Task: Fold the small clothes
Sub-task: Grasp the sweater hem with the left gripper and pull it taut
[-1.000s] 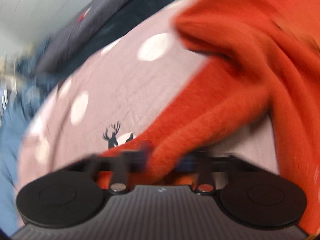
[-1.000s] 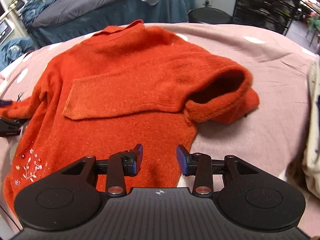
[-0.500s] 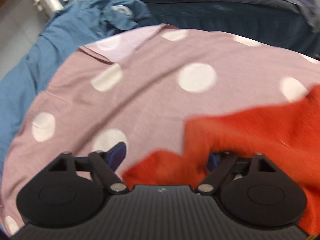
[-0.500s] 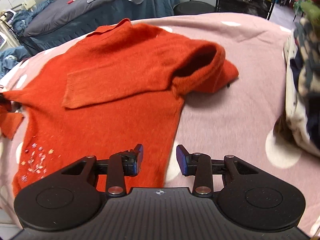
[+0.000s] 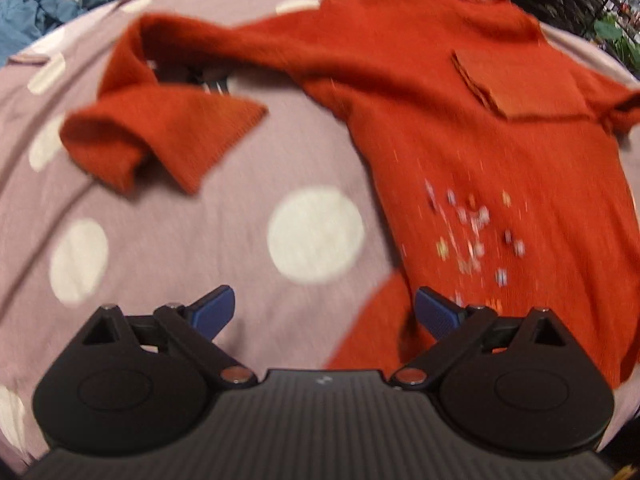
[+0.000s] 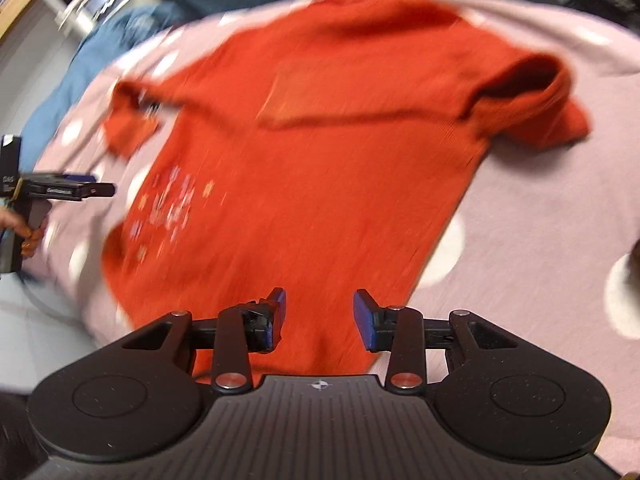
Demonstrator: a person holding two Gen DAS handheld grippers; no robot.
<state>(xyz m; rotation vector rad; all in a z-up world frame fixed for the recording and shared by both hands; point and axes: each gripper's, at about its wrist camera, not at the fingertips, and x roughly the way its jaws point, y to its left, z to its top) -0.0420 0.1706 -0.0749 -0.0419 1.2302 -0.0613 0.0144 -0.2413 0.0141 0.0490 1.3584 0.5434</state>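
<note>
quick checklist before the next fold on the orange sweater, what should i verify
1. left gripper jaws open and empty: ok.
2. right gripper jaws open and empty: ok.
3. orange sweater lying on the polka-dot cover: ok.
4. right sleeve folded across the chest: ok.
5. left sleeve folded in: not ok, it lies crumpled out to the side.
6. Hem flat and square: cannot tell, both views are blurred.
</note>
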